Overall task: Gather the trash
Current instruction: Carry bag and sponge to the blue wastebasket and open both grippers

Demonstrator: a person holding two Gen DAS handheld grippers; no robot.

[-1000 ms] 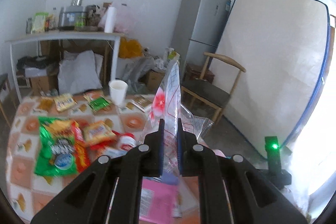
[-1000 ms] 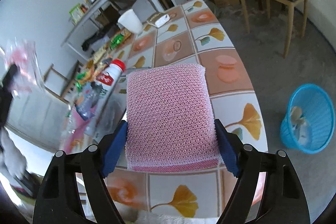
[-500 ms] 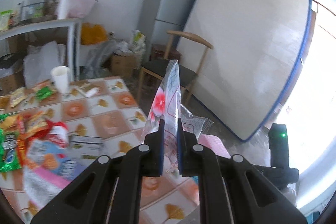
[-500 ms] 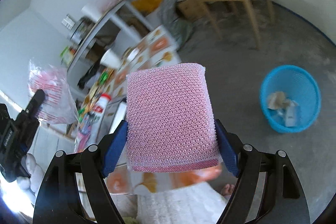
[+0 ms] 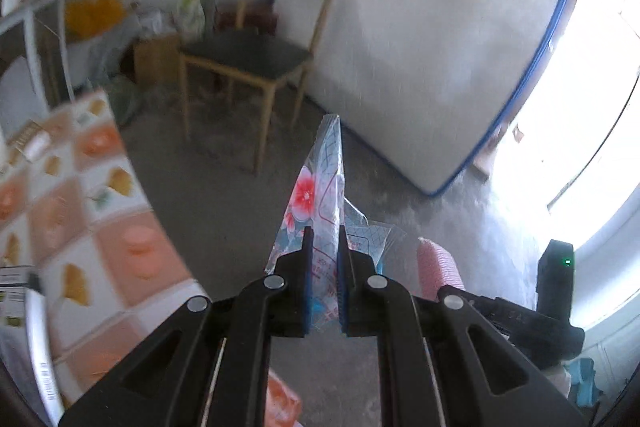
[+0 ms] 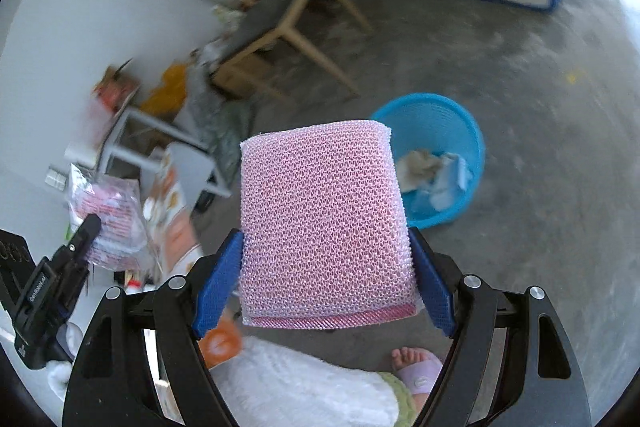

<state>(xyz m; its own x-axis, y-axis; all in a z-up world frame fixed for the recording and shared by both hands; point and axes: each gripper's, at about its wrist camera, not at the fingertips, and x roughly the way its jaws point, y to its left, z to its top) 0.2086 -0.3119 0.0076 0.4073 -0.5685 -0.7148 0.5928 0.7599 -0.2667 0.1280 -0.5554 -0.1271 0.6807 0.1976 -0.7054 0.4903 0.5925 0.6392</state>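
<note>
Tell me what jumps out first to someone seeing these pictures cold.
The pink mesh sponge fills the middle of the right wrist view, clamped between the right gripper's blue pads. Just behind it on the concrete floor stands a bright blue basket with crumpled trash inside. In the left view, the left gripper pinches a clear flower-printed plastic bag that sticks up in front of a wooden chair.

We see our left gripper (image 5: 323, 247) angled downward, its black jaws drawn nearly together with the blue pads pinching a thin plastic wrapper (image 5: 320, 195). Our right gripper (image 6: 326, 259) also tilts down, jaws spread wide, both blue pads pressed against the sides of a pink mesh sponge (image 6: 324, 223). Below it, a white fuzzy sleeve or trouser leg and a bare foot (image 6: 412, 367) in a sandal show.
</note>
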